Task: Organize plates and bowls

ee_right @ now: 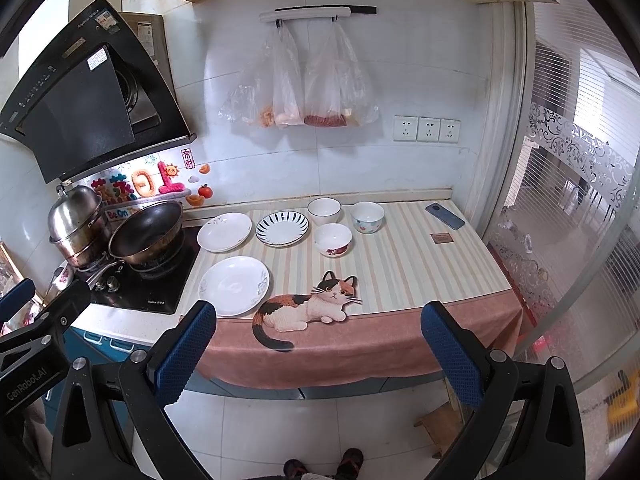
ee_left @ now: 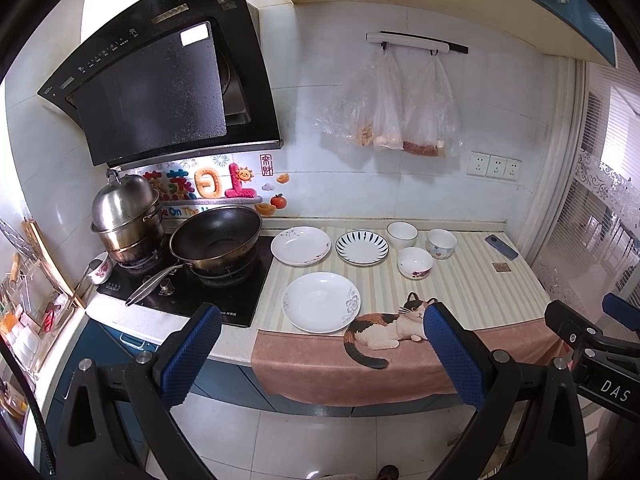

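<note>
On the striped counter mat lie three plates: a white plate with grey flowers (ee_left: 321, 302) (ee_right: 234, 286) nearest me, a white plate (ee_left: 301, 245) (ee_right: 224, 231) behind it, and a blue-striped plate (ee_left: 362, 247) (ee_right: 282, 228). Three bowls stand to their right: a dark-rimmed bowl (ee_left: 402, 234) (ee_right: 324, 211), a red-flowered bowl (ee_left: 415, 262) (ee_right: 333, 239) and a dotted bowl (ee_left: 441, 243) (ee_right: 367, 217). My left gripper (ee_left: 322, 328) and right gripper (ee_right: 318, 328) both hang open and empty in front of the counter, apart from all dishes.
A black wok (ee_left: 216, 236) and a steel steamer pot (ee_left: 126, 216) sit on the stove at left. A phone (ee_right: 445, 216) and a small brown card (ee_right: 441, 237) lie at the counter's right. Plastic bags (ee_right: 300, 84) hang on the wall. A glass door (ee_right: 560, 200) borders the right.
</note>
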